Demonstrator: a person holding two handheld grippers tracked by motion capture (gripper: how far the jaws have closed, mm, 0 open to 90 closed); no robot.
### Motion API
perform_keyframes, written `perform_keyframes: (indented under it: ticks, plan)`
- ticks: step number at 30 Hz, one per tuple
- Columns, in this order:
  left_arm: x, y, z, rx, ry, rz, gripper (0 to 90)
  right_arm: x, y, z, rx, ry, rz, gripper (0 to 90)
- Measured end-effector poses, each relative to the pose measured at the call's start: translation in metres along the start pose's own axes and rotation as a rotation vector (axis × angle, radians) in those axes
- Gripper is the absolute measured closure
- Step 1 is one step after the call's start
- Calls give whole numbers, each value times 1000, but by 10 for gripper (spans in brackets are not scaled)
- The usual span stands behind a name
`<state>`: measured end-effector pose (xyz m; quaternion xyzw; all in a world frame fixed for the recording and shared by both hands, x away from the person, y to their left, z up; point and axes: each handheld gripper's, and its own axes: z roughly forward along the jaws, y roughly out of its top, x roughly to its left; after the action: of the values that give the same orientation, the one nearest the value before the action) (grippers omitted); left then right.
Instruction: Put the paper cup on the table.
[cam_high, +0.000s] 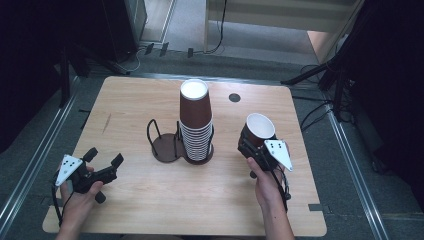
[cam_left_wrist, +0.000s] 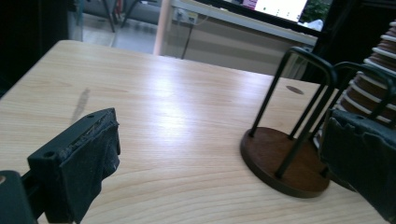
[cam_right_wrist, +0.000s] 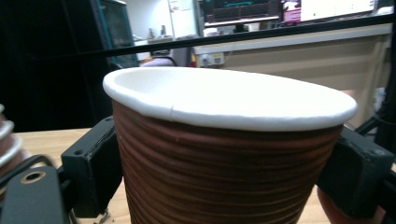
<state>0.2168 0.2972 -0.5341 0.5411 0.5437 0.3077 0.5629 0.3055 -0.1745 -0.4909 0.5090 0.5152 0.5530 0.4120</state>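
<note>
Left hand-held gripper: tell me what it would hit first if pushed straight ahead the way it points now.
Most likely the dark round wooden cup-holder base with black wire loops, which lies just right of centre between the open jaws of the left hand-held gripper. The tall stack of brown ribbed paper cups stands behind it. Depth is uncertain.

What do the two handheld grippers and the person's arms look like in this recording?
Both the left gripper and the right gripper are black, each with two blocky jaws with dark pads, a grey three-cornered plate with dark dots on top, and a trailing black cable. The forearms are bare, with no sleeves in view.
</note>
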Motion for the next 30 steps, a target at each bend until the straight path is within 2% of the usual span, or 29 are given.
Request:
perform_keyframes:
  ticks: [1,2,3,6,14,19,22,25,30]
  plan:
    - [1,0,-1,-7,6,4,0,0,0,0,0,0,0,125]
    - [1,-1,-2,-16,43,35,0,1,-2,4,-36,8,-19,125]
    - [1,-1,-2,-16,43,35,0,1,-2,4,-36,8,-19,125]
    - [3,-3,-3,-4,58,59,0,3,-4,12,-36,3,-67,121]
    - [7,-3,-4,24,63,45,0,-5,-6,30,-2,-63,-70,116]
    - [9,-7,-2,42,54,33,0,-12,-10,41,20,-90,-86,114]
    - [9,-8,-1,43,47,36,0,-15,-12,46,21,-111,-77,113]
    - [8,-9,-1,53,49,45,0,-19,-14,50,30,-123,-59,112]
    - [10,-9,-1,64,45,31,0,-22,-19,54,50,-138,-74,111]
